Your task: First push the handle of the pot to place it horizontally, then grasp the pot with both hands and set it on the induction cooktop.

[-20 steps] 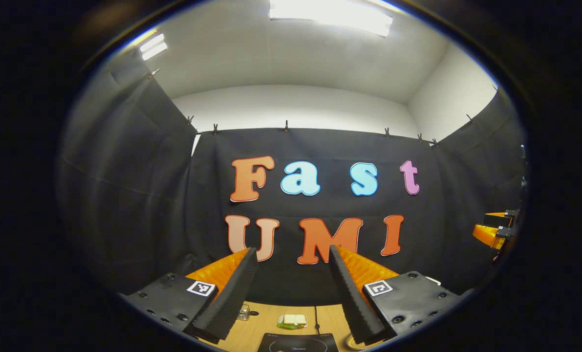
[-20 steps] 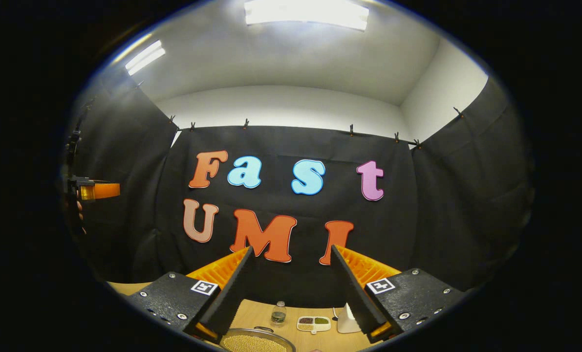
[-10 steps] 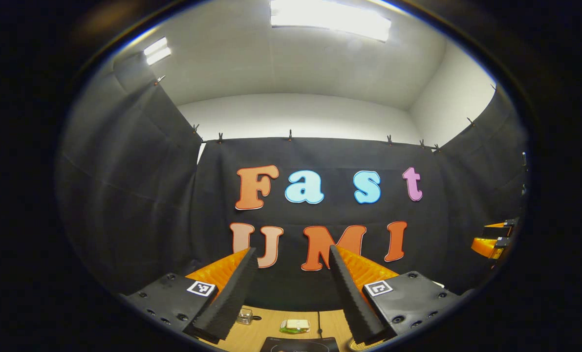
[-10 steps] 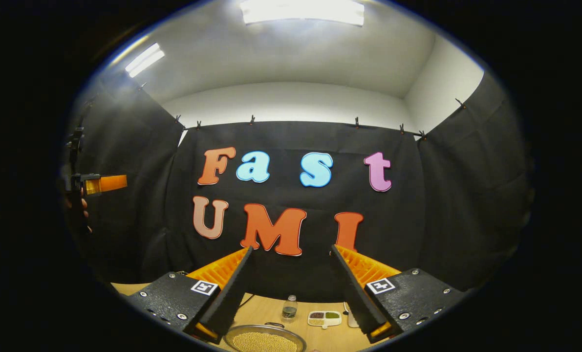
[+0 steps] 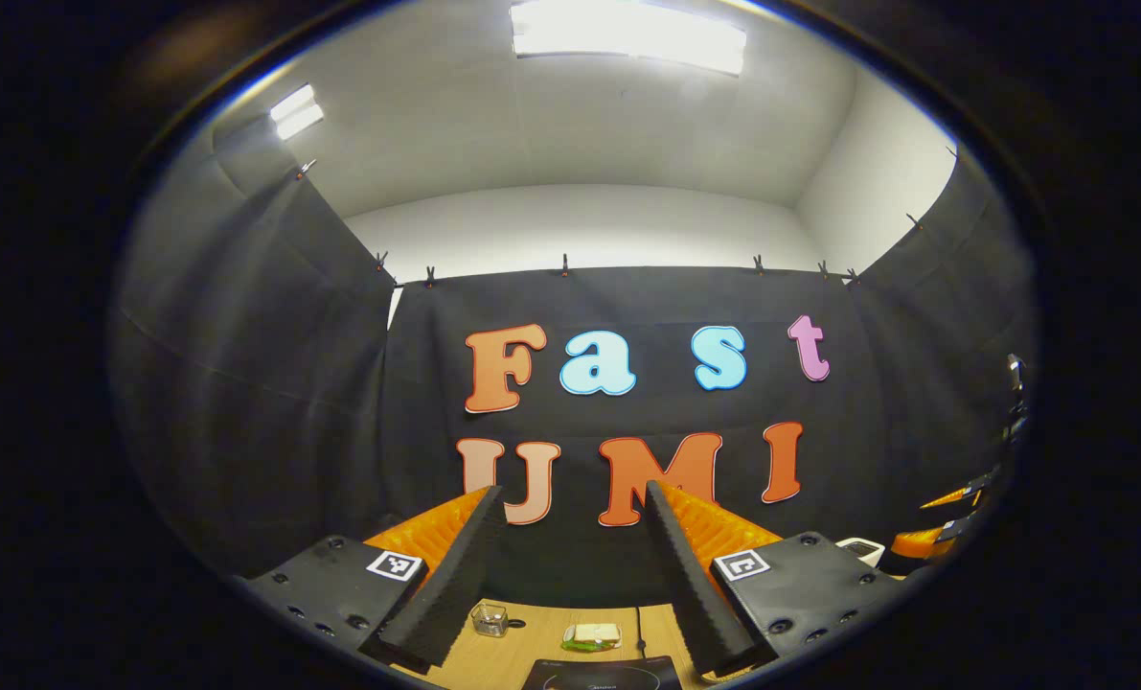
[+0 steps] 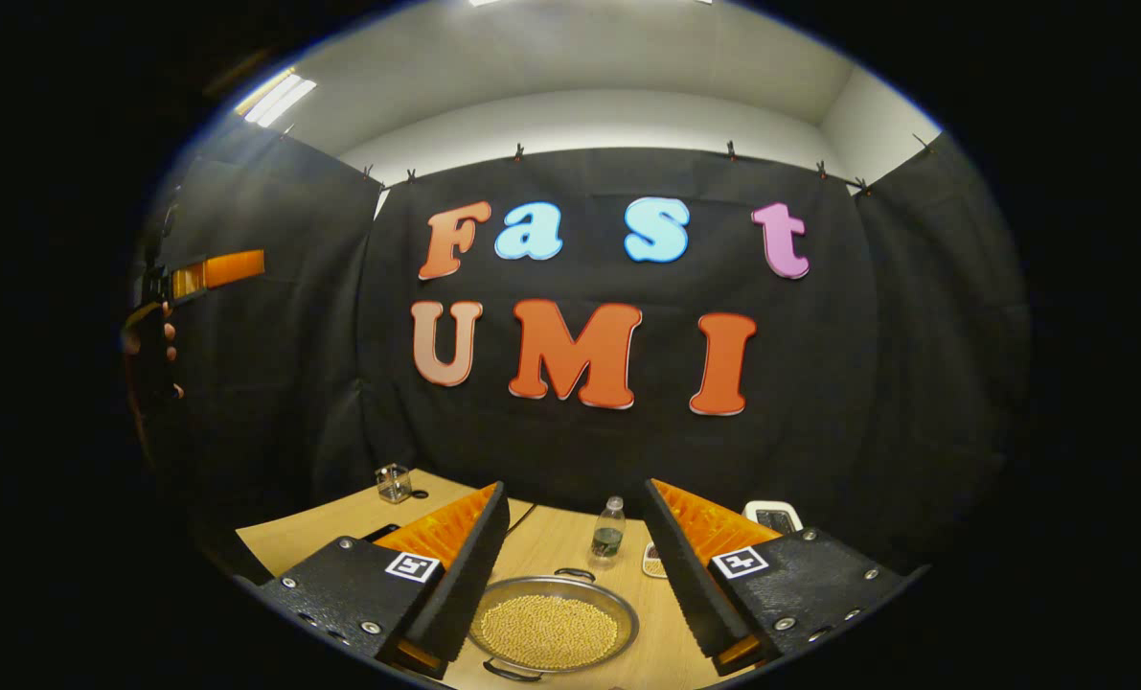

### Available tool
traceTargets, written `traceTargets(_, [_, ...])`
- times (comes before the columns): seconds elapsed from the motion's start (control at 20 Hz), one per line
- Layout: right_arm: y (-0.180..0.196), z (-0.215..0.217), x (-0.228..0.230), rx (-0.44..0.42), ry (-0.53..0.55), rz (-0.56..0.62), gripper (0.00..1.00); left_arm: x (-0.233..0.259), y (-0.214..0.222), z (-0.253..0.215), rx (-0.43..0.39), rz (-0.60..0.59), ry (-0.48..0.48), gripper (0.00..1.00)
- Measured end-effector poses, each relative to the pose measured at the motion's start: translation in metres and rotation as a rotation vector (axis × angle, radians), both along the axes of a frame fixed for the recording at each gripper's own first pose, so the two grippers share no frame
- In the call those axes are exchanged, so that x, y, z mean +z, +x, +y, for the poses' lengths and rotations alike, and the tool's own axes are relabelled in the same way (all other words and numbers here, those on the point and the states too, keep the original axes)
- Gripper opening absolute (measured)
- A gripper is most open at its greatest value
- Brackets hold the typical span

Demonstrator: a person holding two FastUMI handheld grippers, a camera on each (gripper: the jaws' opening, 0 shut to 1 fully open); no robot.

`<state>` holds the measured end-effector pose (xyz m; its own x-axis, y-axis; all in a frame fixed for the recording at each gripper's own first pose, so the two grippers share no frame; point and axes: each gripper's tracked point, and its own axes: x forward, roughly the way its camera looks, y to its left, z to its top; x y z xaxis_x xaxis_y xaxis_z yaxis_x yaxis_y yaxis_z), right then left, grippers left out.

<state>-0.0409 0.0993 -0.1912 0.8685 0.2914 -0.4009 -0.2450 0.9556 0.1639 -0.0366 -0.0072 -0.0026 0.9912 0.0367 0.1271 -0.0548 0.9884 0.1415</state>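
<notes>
In the right gripper view, the right gripper (image 6: 575, 508) has its fingers (image 6: 465, 565) wide apart and they hold nothing. It hangs in the air above the wooden tabletop (image 6: 340, 522). Between the two fingers, lower down, the pot (image 6: 551, 628) stands on the tabletop. It is a shallow round metal pot, full of small yellow grains. One dark handle (image 6: 575, 575) is at its far rim and one at its near rim. Just behind the pot a small plastic bottle (image 6: 608, 529) stands upright. Near it, partly hidden by the right finger, lies a small dish (image 6: 650, 563). A white device (image 6: 773, 514) is farther to the right, near the black cloth wall. A small clear box (image 6: 394, 482) stands at the far left part of the tabletop.

At the left edge of this view the left gripper (image 6: 216, 270) is held high by a hand (image 6: 153, 345), well apart from the pot.

In the left gripper view, the left gripper (image 5: 570, 498) also has its fingers (image 5: 450, 580) apart and empty, and it points mostly at the wall. Below them a strip of tabletop (image 5: 493, 656) shows the dark cooktop (image 5: 601, 675) at the bottom edge. Behind the cooktop lies a small white and green thing (image 5: 591, 634), and to the left of that the clear box (image 5: 487, 619). At the right edge the right gripper (image 5: 944, 522) is seen, lower than the letters.
</notes>
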Motion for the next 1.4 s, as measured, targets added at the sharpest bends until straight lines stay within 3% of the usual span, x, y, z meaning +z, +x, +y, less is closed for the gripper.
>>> traceTargets(0.45, [-0.073,0.081,-0.142,0.23,0.025,0.47,0.69,-0.018,0.0,0.01,0.034,0.031,0.046,0.95])
traceTargets(0.6, [-0.094,0.101,-0.168,0.279,0.046,0.612,0.61,-0.024,0.005,0.023,0.054,0.046,0.041,0.95])
traceTargets(0.65, [-0.099,0.107,-0.177,0.288,0.061,0.656,0.55,-0.025,0.005,0.027,0.061,0.049,0.04,0.95])
traceTargets(0.75, [-0.109,0.116,-0.192,0.302,0.08,0.73,0.53,-0.029,0.007,0.034,0.077,0.054,0.041,0.95])
traceTargets(0.8, [-0.112,0.12,-0.198,0.308,0.082,0.757,0.5,-0.03,0.009,0.038,0.086,0.057,0.043,0.95])
traceTargets(0.85, [-0.115,0.126,-0.206,0.315,0.08,0.782,0.41,-0.032,0.01,0.042,0.093,0.062,0.045,0.95])
traceTargets(0.95, [-0.124,0.137,-0.216,0.335,0.083,0.825,0.43,-0.034,0.01,0.047,0.104,0.068,0.047,0.95])
traceTargets(1.1, [-0.137,0.148,-0.232,0.369,0.059,0.875,0.28,-0.036,0.011,0.051,0.116,0.072,0.05,0.95])
traceTargets(1.15, [-0.144,0.147,-0.236,0.381,0.051,0.893,0.15,-0.036,0.01,0.052,0.118,0.072,0.05,0.95])
traceTargets(1.35, [-0.16,0.153,-0.257,0.408,0.037,0.96,0.0,-0.041,0.009,0.061,0.132,0.069,0.045,0.95])
traceTargets(1.4, [-0.164,0.154,-0.262,0.411,0.037,0.979,0.0,-0.042,0.011,0.064,0.141,0.064,0.046,0.95])
